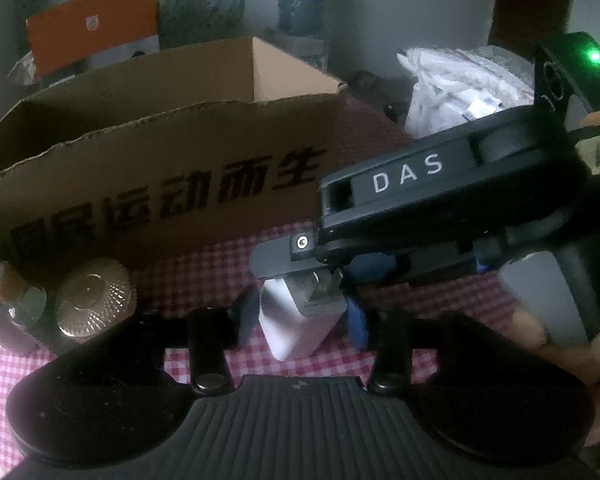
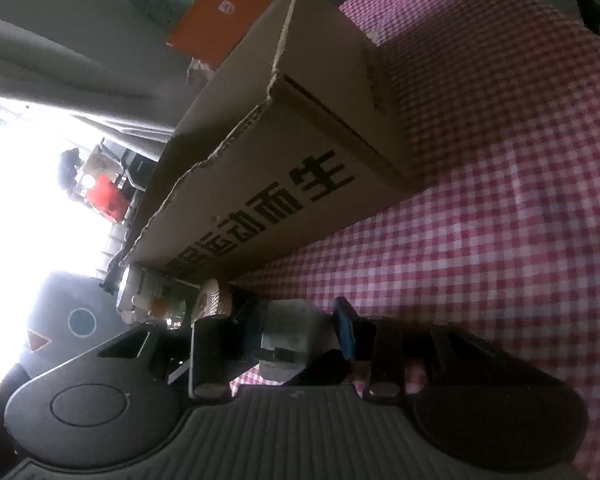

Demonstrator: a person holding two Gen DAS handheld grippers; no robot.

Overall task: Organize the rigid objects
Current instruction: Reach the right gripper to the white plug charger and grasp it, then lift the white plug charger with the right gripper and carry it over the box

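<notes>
A white charger block (image 1: 296, 332) stands on the red checked cloth (image 1: 204, 272), metal prongs up. My left gripper (image 1: 300, 312) straddles it from the near side; its blue pads (image 1: 358, 320) sit just off the block's sides, so it is open around it. My right gripper (image 1: 318, 276), a black body marked DAS, reaches in from the right and is shut on the block's top end. In the right wrist view the charger block (image 2: 288, 332) sits clamped between the right gripper's (image 2: 296, 320) blue pads (image 2: 344, 328).
A large open cardboard box (image 1: 160, 152) with black print stands right behind the charger. Small bottles (image 1: 12, 300) and a ribbed gold-lidded jar (image 1: 94, 300) sit at its left foot. A white plastic bag (image 1: 452, 88) and an orange carton (image 1: 92, 28) lie farther back.
</notes>
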